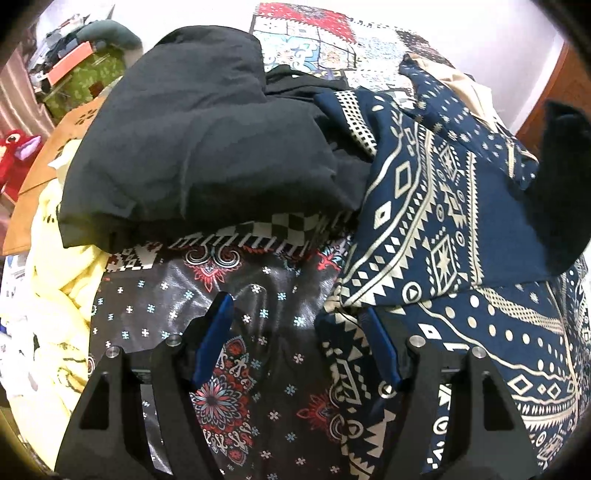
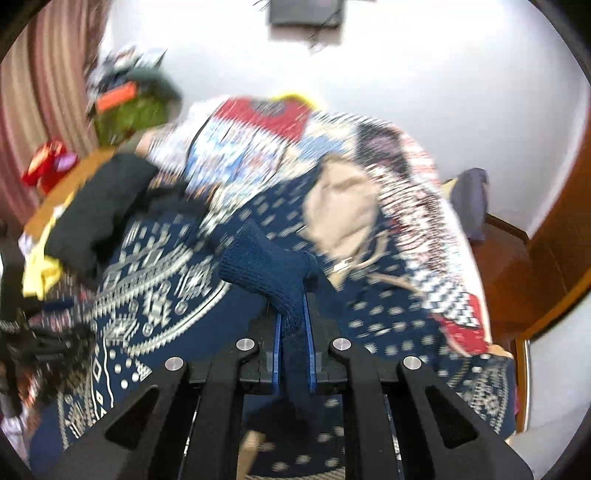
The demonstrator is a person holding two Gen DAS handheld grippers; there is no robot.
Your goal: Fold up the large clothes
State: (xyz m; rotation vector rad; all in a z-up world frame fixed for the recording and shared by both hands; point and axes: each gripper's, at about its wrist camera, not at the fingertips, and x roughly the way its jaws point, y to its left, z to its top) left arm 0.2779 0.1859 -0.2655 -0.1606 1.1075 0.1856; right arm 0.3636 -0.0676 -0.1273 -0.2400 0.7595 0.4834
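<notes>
A navy garment with cream geometric print [image 1: 436,206] lies rumpled over the right half of the bed; it also fills the middle of the right wrist view [image 2: 155,280], which is blurred. My left gripper [image 1: 299,310] is open and empty, low over the patterned bedcover [image 1: 236,302], its right finger at the garment's edge. My right gripper [image 2: 293,325] is shut on the garment's navy ribbed knit cuff [image 2: 266,262] and holds it above the garment. A beige lining or cloth [image 2: 343,206] shows beyond the cuff.
A folded black garment [image 1: 192,140] lies at the back left, with pale yellow cloth [image 1: 62,295] to its left. A patchwork quilt [image 1: 325,33] covers the far bed. A red plush toy [image 1: 14,151] and cluttered boxes [image 1: 85,74] stand at left. A wooden bed frame [image 2: 546,266] is at right.
</notes>
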